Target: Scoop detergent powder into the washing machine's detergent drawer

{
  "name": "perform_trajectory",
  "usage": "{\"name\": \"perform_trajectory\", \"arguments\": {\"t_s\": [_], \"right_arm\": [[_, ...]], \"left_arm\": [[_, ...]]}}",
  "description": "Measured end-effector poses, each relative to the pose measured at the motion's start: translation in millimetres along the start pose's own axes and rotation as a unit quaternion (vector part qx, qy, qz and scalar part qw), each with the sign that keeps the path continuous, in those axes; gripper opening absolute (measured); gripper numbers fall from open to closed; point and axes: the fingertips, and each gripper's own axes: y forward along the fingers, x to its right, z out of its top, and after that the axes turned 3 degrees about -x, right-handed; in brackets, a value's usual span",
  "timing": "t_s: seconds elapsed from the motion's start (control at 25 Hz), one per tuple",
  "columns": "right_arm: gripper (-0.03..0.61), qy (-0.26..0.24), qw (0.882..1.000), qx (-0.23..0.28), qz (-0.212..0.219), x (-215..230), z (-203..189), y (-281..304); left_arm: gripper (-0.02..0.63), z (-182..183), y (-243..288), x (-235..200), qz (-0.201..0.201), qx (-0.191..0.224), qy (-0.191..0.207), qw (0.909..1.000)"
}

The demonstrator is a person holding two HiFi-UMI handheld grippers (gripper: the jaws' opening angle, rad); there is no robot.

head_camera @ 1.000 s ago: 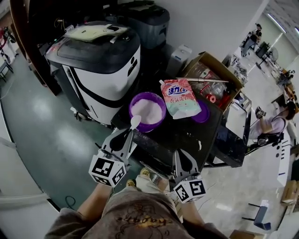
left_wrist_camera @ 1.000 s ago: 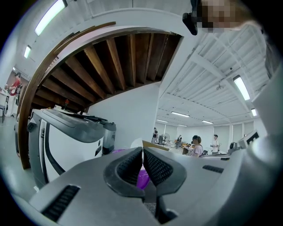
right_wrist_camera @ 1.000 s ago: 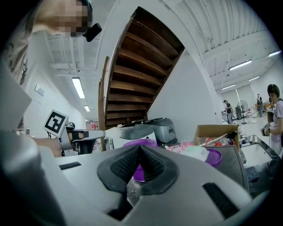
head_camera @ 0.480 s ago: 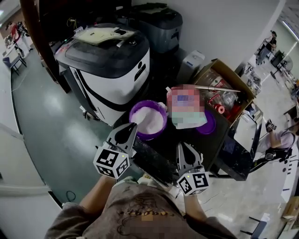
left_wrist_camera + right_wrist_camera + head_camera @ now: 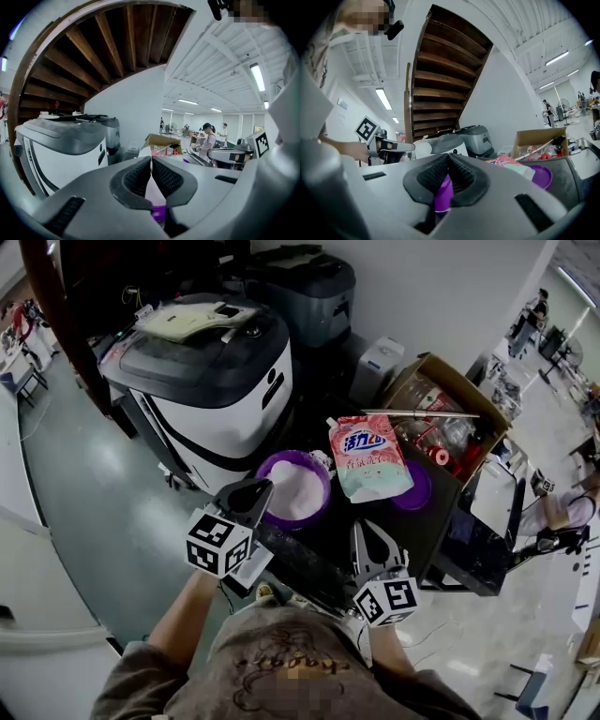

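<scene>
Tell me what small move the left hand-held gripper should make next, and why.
Probably dip the scoop down into the powder. The left hand-held gripper is shut on its handle, and the head view shows its head at the bowl's near rim with no heap showing on it.

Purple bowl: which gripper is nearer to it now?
Left. The left gripper, jaws shut on the white scoop, is at the near-left rim of the purple bowl; the right gripper sits back toward the person, apart from it.
</scene>
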Motion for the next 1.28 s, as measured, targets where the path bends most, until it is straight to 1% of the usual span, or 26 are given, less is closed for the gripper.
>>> {"name": "perform_trajectory", "arguments": {"t_s": [0.12,0.2,0.32,0.4,0.52,0.56,0.68,0.72,0.76,0.84,0.92,1.0,1.12,1.24,1.28], "right_arm": [[0.003,0.001,1.000,0.000,-0.009,1,-3,4],[0.003,0.003,1.000,-0.001,-0.014,2,-6,7],[0.003,0.006,1.000,-0.003,-0.024,6,-9,7],[0.003,0.010,1.000,-0.006,-0.029,7,-11,7],[0.003,0.013,0.999,-0.009,-0.033,6,-16,9],[0.003,0.013,0.999,-0.009,-0.034,7,-17,10],[0.002,0.016,0.999,-0.008,-0.039,10,-18,11],[0.003,0.018,0.999,-0.007,-0.040,11,-18,11],[0.003,0.020,0.999,-0.007,-0.041,11,-19,12],[0.003,0.022,0.999,-0.006,-0.042,13,-20,14],[0.003,0.024,0.999,-0.004,-0.046,15,-19,14],[0.003,0.028,0.998,-0.002,-0.049,18,-20,14],[0.003,0.032,0.998,-0.001,-0.053,22,-21,15],[0.003,0.034,0.998,0.000,-0.057,26,-22,17],[0.003,0.035,0.998,0.001,-0.059,27,-22,17]], "left_arm": [[0.025,-3,15,-4,-0.032,-0.031,0.015,0.9989],[0.025,-6,25,-3,-0.053,-0.057,0.047,0.9958],[0.025,-11,39,-2,-0.080,-0.099,0.102,0.9866],[0.025,-14,45,-2,-0.098,-0.129,0.137,0.9773],[0.025,-21,56,-6,-0.120,-0.175,0.194,0.9577],[0.025,-23,59,-7,-0.126,-0.188,0.207,0.9520],[0.025,-27,70,-5,-0.143,-0.212,0.224,0.9404],[0.025,-28,73,-5,-0.147,-0.219,0.237,0.9351],[0.025,-30,76,-5,-0.150,-0.225,0.255,0.9283],[0.025,-34,82,-4,-0.163,-0.240,0.291,0.9114],[0.025,-38,87,-2,-0.177,-0.262,0.325,0.8913],[0.025,-41,91,-4,-0.179,-0.285,0.356,0.8719],[0.025,-45,95,-7,-0.187,-0.310,0.388,0.8478],[0.025,-50,100,-5,-0.201,-0.319,0.423,0.8239],[0.025,-51,101,-4,-0.204,-0.320,0.433,0.8174]]}}
